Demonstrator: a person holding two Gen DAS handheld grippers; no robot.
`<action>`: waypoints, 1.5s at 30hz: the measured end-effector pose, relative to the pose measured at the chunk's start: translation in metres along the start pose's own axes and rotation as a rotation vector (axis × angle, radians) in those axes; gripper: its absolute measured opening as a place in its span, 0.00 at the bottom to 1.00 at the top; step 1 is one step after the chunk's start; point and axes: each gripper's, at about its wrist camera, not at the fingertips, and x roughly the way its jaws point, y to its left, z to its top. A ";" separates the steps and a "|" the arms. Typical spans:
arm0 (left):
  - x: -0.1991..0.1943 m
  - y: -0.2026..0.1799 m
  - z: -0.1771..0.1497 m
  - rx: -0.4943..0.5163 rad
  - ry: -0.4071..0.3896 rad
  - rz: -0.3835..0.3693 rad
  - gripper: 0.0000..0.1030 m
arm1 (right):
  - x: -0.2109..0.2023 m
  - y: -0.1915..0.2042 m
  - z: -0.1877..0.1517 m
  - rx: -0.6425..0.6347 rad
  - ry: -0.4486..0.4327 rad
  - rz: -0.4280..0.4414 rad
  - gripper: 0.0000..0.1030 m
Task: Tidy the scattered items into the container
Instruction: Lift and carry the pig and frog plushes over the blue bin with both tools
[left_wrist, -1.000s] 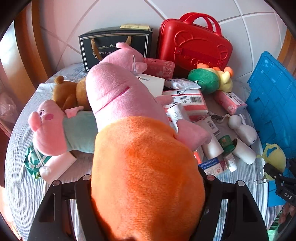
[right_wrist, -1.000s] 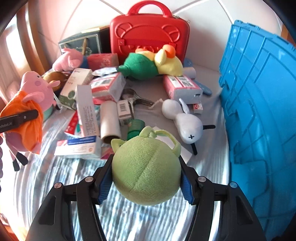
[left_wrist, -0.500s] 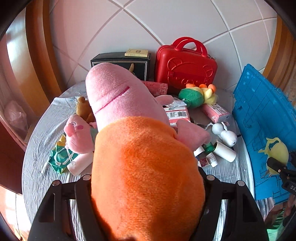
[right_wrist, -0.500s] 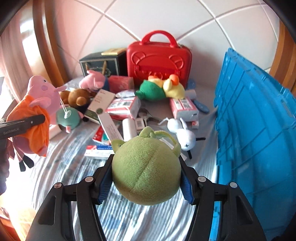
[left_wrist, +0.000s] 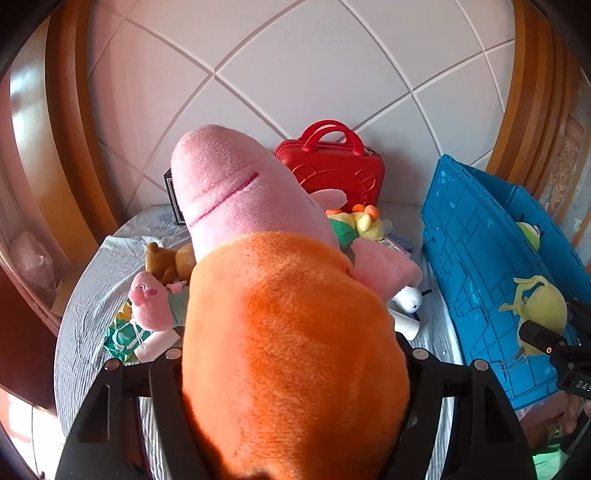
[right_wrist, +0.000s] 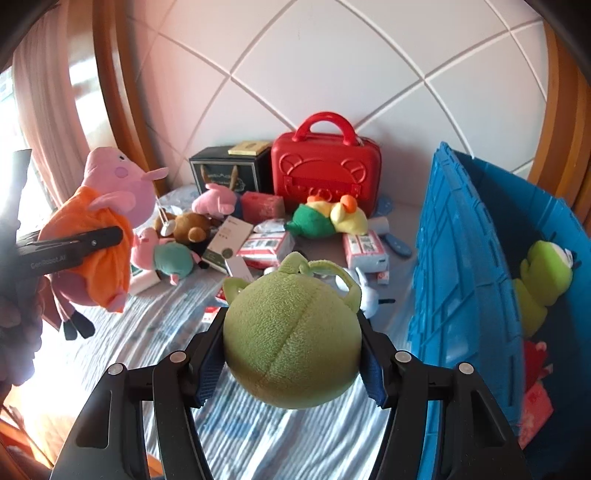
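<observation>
Both tools have risen above the table; left tool (left_wrist: 291, 369) marked "GenRobot.AI" pinches orange-dressed pig (left_wrist: 280, 295); right tool (right_wrist: 291, 354) pinches green plush (right_wrist: 291, 332).

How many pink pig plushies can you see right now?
3: one pig in the left tongs, a teal-dressed pig on the table, a third pig by the black box. Others may be hidden.

Three pink pig plushes (right_wrist: 114, 192) – one red case (right_wrist: 325, 173), one blue crate (right_wrist: 461, 258), one black box (right_wrist: 221, 166).
</observation>
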 end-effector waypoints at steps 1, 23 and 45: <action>-0.004 -0.006 0.002 0.007 -0.009 -0.002 0.68 | -0.006 -0.003 0.001 -0.002 -0.009 0.006 0.60; -0.060 -0.192 0.039 0.145 -0.106 -0.143 0.68 | -0.135 -0.112 0.010 0.073 -0.235 0.085 0.60; -0.056 -0.382 0.050 0.379 -0.085 -0.349 0.68 | -0.179 -0.264 -0.024 0.230 -0.224 -0.108 0.60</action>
